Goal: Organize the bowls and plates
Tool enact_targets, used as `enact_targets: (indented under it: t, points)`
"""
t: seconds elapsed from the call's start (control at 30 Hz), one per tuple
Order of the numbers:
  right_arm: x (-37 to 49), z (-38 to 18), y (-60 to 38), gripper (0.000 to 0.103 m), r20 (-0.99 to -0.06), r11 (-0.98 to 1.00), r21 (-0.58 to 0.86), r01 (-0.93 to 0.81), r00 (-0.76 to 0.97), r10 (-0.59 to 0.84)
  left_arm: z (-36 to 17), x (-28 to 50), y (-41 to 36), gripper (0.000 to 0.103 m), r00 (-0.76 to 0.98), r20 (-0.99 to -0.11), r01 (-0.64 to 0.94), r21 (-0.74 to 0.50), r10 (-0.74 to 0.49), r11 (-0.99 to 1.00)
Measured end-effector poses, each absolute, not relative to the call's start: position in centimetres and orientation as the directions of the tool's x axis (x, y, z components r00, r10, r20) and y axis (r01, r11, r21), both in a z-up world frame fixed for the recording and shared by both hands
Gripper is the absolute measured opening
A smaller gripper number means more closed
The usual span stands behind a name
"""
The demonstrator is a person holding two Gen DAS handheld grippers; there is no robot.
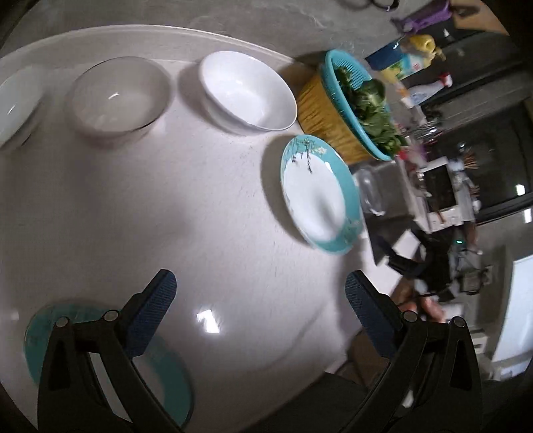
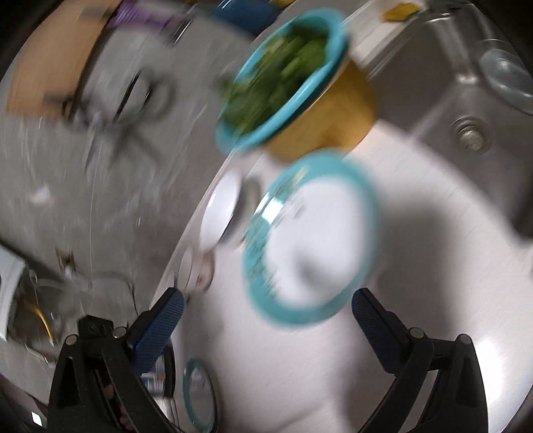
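Left gripper (image 1: 260,293) and right gripper (image 2: 266,309) spread wide, empty, above white counter (image 1: 200,216); teal-rimmed plate (image 1: 316,196) beside vegetable colander (image 1: 359,100), white bowl (image 1: 248,91) nearby

White countertop (image 1: 206,213) under bright glare; steel sink (image 2: 466,100) beside it; grey wall (image 1: 266,20)

Bare counter (image 1: 200,213) between bowls (image 1: 248,90) and plate (image 1: 316,196).

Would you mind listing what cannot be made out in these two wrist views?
- Left wrist view: the teal plate at the bottom is largely hidden by the open left gripper; its pattern is unreadable.
- Left wrist view: the white bowl is cut off by the left edge.
- Right wrist view: motion blur smears the teal-rimmed plate and the greens in the colander.
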State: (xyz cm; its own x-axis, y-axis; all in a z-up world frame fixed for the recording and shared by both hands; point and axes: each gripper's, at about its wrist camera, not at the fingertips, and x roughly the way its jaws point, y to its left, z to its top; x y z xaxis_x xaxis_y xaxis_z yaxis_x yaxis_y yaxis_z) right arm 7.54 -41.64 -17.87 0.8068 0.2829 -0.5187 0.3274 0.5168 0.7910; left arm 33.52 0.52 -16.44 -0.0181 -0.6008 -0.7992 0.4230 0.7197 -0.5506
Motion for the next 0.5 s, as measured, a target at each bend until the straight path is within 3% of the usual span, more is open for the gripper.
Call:
enact_targets:
  t: [0.23, 0.5]
  points:
    - [10.5, -21.6, -49.3, 0.103, -0.548, 0.499, 0.799, 0.335, 0.747, 0.376, -21.6, 36.9, -9.4, 0.101, -0.014, -0.857, 0.427, -0.471, -0.515, 0.772]
    - [13.5, -23.9, -50.2, 0.099, -0.53, 0.506, 0.822, 0.261, 0.678, 0.51, -24.6, 38.2, -11.7, 0.101, 0.015, -0.863, 0.479, -0.437, -0.505, 0.761]
